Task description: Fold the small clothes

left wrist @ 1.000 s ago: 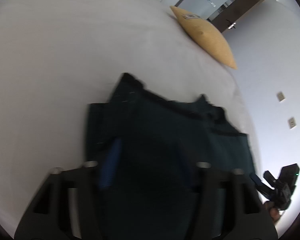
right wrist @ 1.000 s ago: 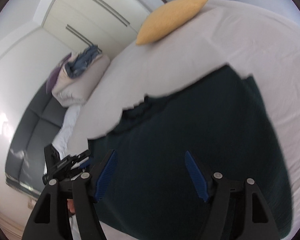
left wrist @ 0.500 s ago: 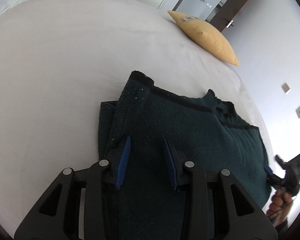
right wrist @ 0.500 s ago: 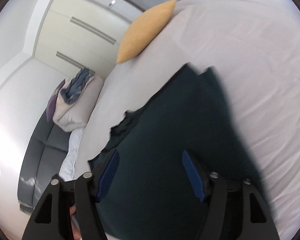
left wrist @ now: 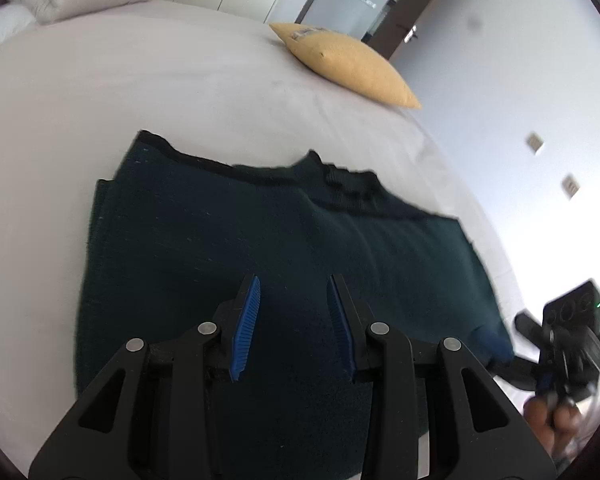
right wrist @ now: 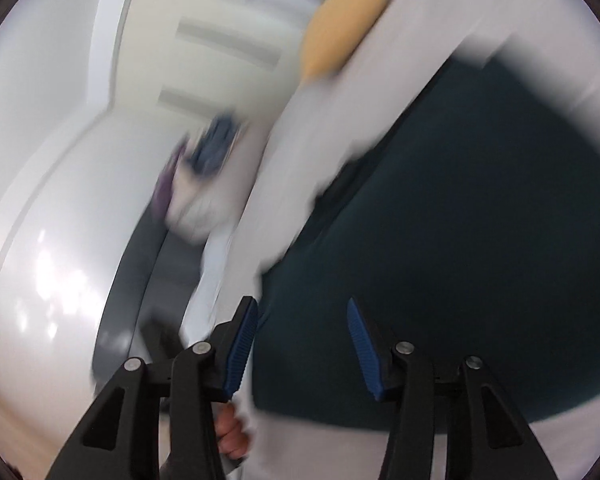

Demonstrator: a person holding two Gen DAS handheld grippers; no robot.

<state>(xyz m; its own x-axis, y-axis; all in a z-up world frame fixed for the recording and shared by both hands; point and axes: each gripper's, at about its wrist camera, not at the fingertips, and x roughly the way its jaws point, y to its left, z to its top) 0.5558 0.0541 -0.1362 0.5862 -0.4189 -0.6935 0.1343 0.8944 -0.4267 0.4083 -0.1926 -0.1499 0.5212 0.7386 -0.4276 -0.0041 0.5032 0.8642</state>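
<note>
A dark green knitted garment [left wrist: 260,240] lies folded flat on the white bed [left wrist: 140,88]. It also shows in the blurred right wrist view [right wrist: 480,220]. My left gripper [left wrist: 294,284] hangs above the garment's near part, open and empty. My right gripper [right wrist: 302,308] is open and empty above the garment's left edge. The right gripper's body shows at the right edge of the left wrist view [left wrist: 560,328], beside the garment's right end.
A yellow cushion [left wrist: 348,64] lies at the far side of the bed. A pile of bedding and clothes [right wrist: 204,168] sits beyond the bed by a grey sofa [right wrist: 148,280]. White wardrobes and a wall stand behind.
My left gripper has narrowed from wide open and pulled back, staying open over the garment. My right gripper has swung left and is moving fast, still open.
</note>
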